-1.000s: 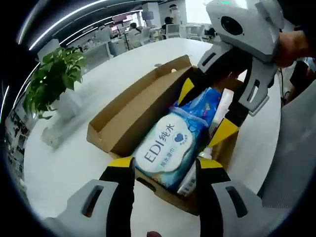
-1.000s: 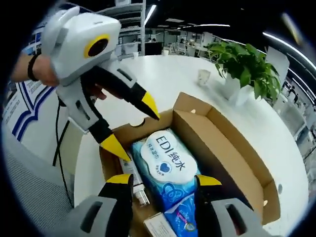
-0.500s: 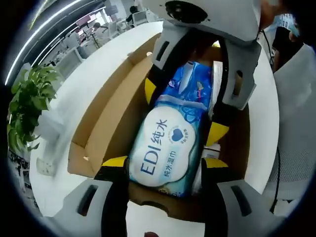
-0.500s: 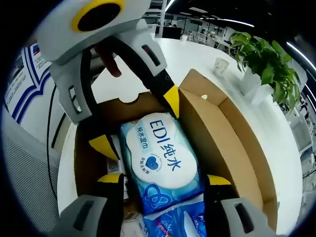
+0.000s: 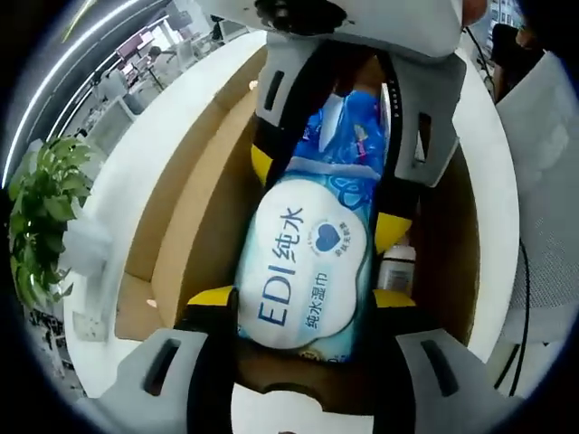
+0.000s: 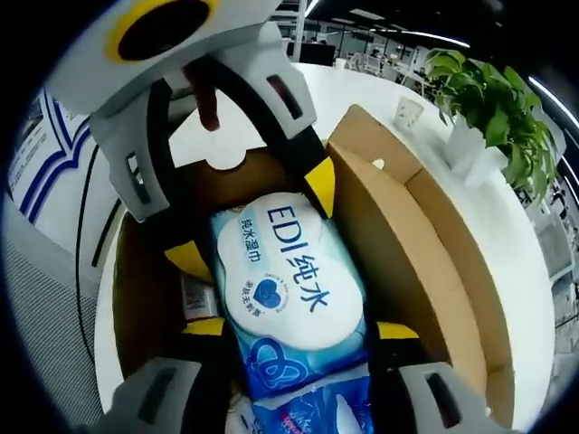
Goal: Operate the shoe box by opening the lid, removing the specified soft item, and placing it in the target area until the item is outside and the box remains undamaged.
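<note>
An open-plan office: long strip lights run across a dark ceiling at 10 o'clock in the left gripper view, rows of desks and chairs fill the background at 12 o'clock in the right gripper view, and a potted plant stands on the white worktop

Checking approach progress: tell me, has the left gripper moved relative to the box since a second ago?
Yes. The left gripper has come down into the shoe box, now straddling the wipes pack.
</note>
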{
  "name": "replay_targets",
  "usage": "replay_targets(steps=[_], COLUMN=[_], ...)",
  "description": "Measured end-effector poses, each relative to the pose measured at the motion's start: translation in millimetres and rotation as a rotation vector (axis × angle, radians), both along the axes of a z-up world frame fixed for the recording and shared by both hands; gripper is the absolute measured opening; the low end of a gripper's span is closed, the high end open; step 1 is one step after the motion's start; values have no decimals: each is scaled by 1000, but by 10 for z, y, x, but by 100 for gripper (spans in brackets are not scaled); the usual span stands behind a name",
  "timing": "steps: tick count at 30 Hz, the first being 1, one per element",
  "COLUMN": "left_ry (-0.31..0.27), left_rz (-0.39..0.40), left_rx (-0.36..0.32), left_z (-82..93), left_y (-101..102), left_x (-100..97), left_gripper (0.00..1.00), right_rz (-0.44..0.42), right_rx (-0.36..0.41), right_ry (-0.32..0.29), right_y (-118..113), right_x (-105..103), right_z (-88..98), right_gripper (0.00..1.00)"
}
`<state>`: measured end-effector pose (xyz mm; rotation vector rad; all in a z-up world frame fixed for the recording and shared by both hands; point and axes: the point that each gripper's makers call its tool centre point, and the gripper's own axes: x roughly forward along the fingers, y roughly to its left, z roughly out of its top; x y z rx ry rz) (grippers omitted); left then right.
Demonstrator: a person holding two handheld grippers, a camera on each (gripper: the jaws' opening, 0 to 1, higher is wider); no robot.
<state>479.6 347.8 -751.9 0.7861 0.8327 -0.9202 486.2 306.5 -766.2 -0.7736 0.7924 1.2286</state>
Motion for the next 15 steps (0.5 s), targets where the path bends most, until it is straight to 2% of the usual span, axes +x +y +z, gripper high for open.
replay_targets(steps=[4,8,11,13,15], left_ry=[7,23,50,58,91], left_rz=[-46,-77,-106,-123,-133], left_rx=[22,40,41,54,66], left_z=[-8,-4,-5,-43,-107], left_y=[-12,2,-35,-44,-43], left_x=[-68,-38,-13,20,3], left_gripper=[56,56,58,61,62], right_rz=[1,12,16,19,36], right_rx=[2,-3,-7,-5,-5], right_ry=[-1,7,4,31,29], right_y=[-24,-22,-12,-16,-6], right_x=[-84,-60,8,-3,-6], right_z=[-7,4,-22,-52,-68], right_gripper=[58,58,65,65,67])
